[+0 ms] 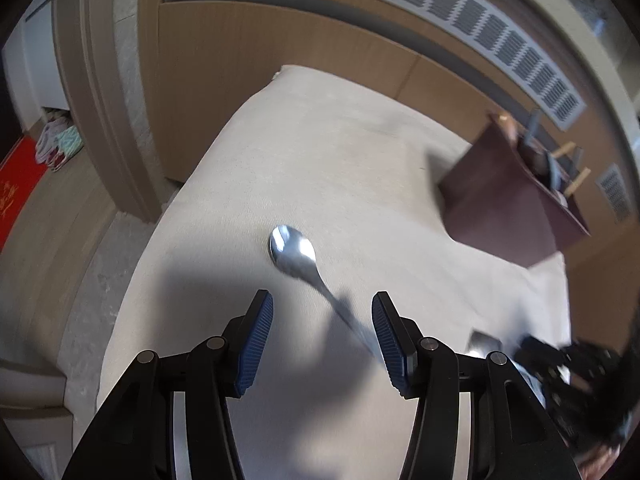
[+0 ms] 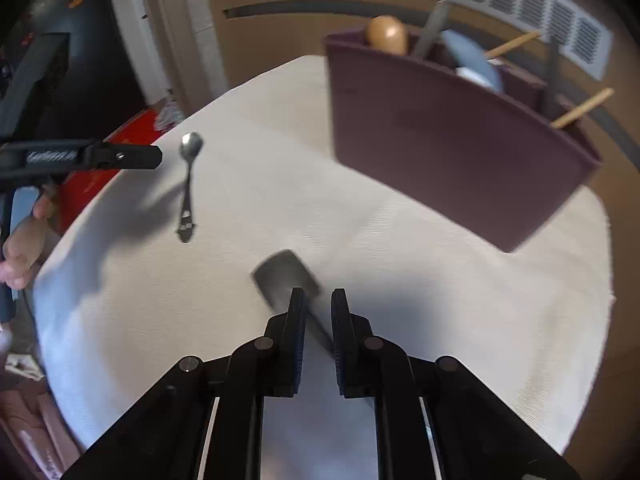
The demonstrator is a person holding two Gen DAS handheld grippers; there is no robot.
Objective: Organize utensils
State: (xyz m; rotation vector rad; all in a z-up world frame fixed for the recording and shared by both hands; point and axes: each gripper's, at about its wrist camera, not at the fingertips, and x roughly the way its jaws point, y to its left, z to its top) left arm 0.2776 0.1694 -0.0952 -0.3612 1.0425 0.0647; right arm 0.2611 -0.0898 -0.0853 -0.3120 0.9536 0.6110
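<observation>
My left claw is wide open over the white cloth, pads apart on both sides of the spoon. Bowl at 12 o'clock from my fingertips, handle running back to 5 o'clock under the right-side pad; touching or just above, can't tell, motion blur. Not gripped.

Right claw: jaws narrow but a gap shows, not closed on anything. A flat dark spatula-like utensil lies at 11 o'clock from the tips, its handle passing back between the fingers. Contact unclear.

Organizer box, maroon, sits at 1–2 o'clock in the right view, with several handles and a wooden spoon head already sticking out.

Handling guess: the spoon is thin polished metal, light, rigid, slick, lying flat on cloth, so hard to get under. I'd pinch the handle mid-shaft across its narrow edges, not the bowl; ribbed pads should help. Risk: it pivots or slides out if taken near the end. The spatula is similarly stiff; take the handle.
</observation>
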